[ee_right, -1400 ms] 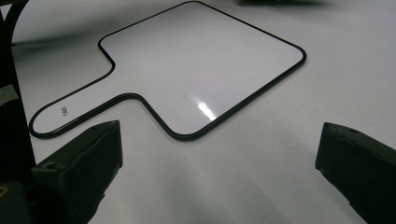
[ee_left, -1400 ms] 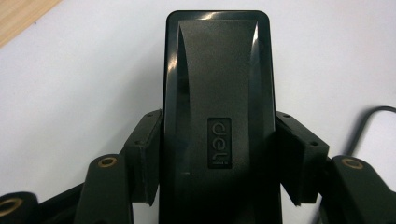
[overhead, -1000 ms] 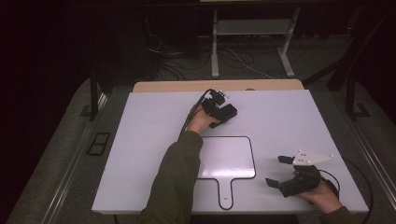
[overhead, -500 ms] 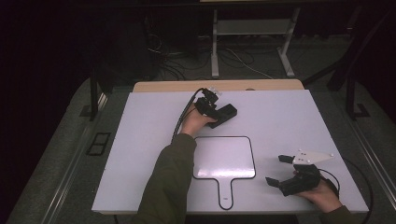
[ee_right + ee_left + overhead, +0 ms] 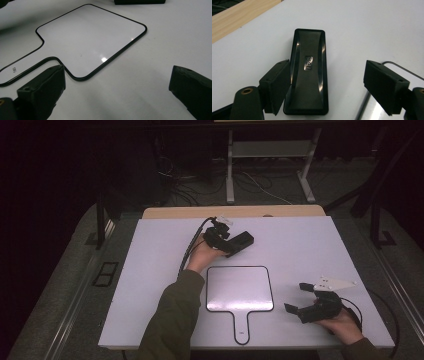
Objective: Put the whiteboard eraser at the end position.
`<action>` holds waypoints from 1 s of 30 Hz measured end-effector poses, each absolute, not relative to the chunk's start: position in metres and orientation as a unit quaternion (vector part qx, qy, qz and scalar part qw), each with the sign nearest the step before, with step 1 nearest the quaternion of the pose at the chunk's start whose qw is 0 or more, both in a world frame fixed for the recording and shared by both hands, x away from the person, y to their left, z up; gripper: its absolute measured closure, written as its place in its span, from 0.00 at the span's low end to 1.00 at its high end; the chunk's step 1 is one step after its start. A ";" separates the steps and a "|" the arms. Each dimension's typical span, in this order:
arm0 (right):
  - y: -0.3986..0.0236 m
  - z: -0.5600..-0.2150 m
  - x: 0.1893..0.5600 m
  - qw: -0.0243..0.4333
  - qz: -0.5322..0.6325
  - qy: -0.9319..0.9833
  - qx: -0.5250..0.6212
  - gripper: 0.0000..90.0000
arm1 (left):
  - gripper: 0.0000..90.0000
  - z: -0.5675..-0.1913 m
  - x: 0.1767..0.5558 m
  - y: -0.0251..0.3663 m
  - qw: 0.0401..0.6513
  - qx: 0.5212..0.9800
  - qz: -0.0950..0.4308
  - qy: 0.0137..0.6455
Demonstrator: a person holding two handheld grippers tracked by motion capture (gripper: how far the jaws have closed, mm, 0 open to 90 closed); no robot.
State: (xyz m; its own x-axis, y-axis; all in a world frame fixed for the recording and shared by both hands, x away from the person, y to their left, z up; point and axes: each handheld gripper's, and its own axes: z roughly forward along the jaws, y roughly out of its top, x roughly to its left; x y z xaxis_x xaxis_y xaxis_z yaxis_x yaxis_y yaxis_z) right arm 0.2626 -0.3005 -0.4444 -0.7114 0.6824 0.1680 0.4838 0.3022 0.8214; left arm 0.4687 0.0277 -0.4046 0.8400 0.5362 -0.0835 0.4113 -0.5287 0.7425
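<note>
On the white tabletop point(image 5: 150, 285), the black eraser point(image 5: 308, 72) is seen lying flat near the far edge, just beyond the paddle-shaped whiteboard point(image 5: 240, 289), with the left hand-held gripper point(image 5: 332, 82) brought down around it. Its jaws are held apart, one pad just beside the eraser's long side and the other well clear of it, so the eraser is judged to be reached but not yet gripped, and the closing, lifting and any wiping of the board are left to be done. The right hand-held gripper point(image 5: 303, 299) is rested released near the board's right edge, nothing being held.
</note>
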 end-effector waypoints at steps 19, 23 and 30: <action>-0.308 -0.443 0.264 0.113 0.472 0.784 0.386 0.00 | 0.15 -0.394 0.413 0.057 0.450 0.849 0.083 0.263; -0.309 -0.444 0.263 0.112 0.472 0.783 0.389 0.00 | 0.14 -0.394 0.399 0.066 0.454 0.847 0.087 0.263; -0.309 -0.444 0.262 0.114 0.475 0.781 0.390 0.00 | 0.05 -0.399 0.376 0.075 0.457 0.842 0.091 0.271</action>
